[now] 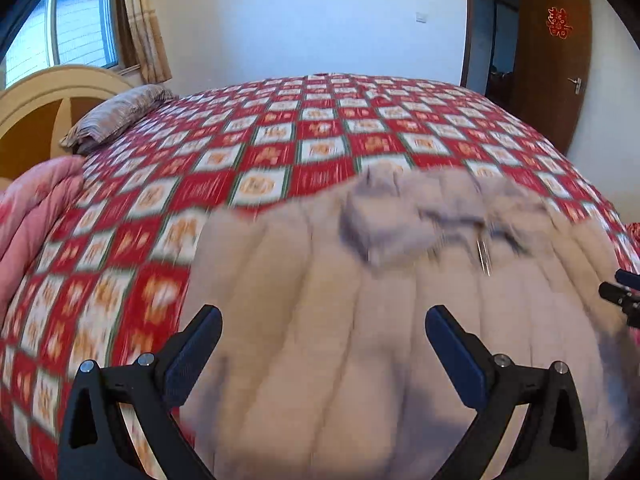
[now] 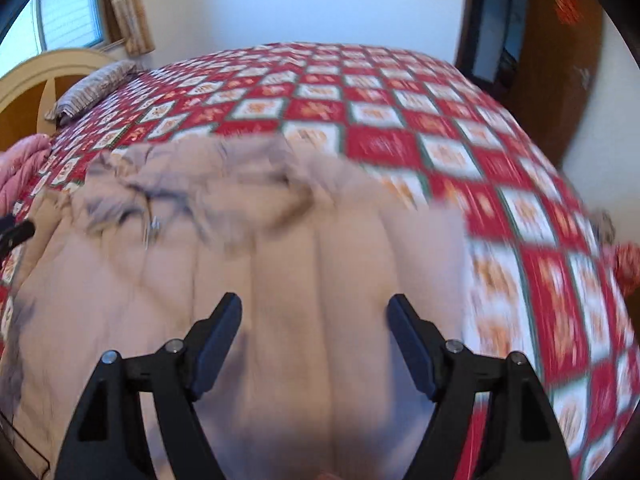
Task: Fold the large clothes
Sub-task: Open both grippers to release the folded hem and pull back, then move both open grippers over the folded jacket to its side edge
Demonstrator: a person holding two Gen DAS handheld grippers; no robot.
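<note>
Beige quilted coat (image 1: 360,340) lies spread on bed, filling the near foreground in both wrist views; stitched channels run lengthwise away from the cameras. Both frames motion-blurred, fine detail unreliable.

L gripper (image 1: 323,320): jaws wide apart, nothing between the pads, coat fabric seen below the gap. Contact w/ coat can't be confirmed. R gripper (image 2: 314,308): jaws also spread, nothing clamped, positioned over the coat's right portion, near its right edge. Part of the R gripper shows at the right margin of the left wrist view; a dark tip of the L one shows at the left margin of the right wrist view.

Mid-range: coat's far end is bunched, w/ greyish lining/collar area (image 1: 384,232) and a small metallic item, poss. zip pull (image 1: 484,256); type unclear.

Underneath: red/white checked bedspread (image 1: 280,136) covers the whole bed. Pink quilt (image 1: 36,208) heaped at left side, just beside the coat's side of the bed.

Far: striped pillow (image 1: 116,116) against cream headboard (image 1: 52,88). Window (image 1: 72,28) w/ curtain (image 1: 148,40) upper left. White wall behind. Brown door (image 1: 556,60) w/ red ornament upper right.
</note>
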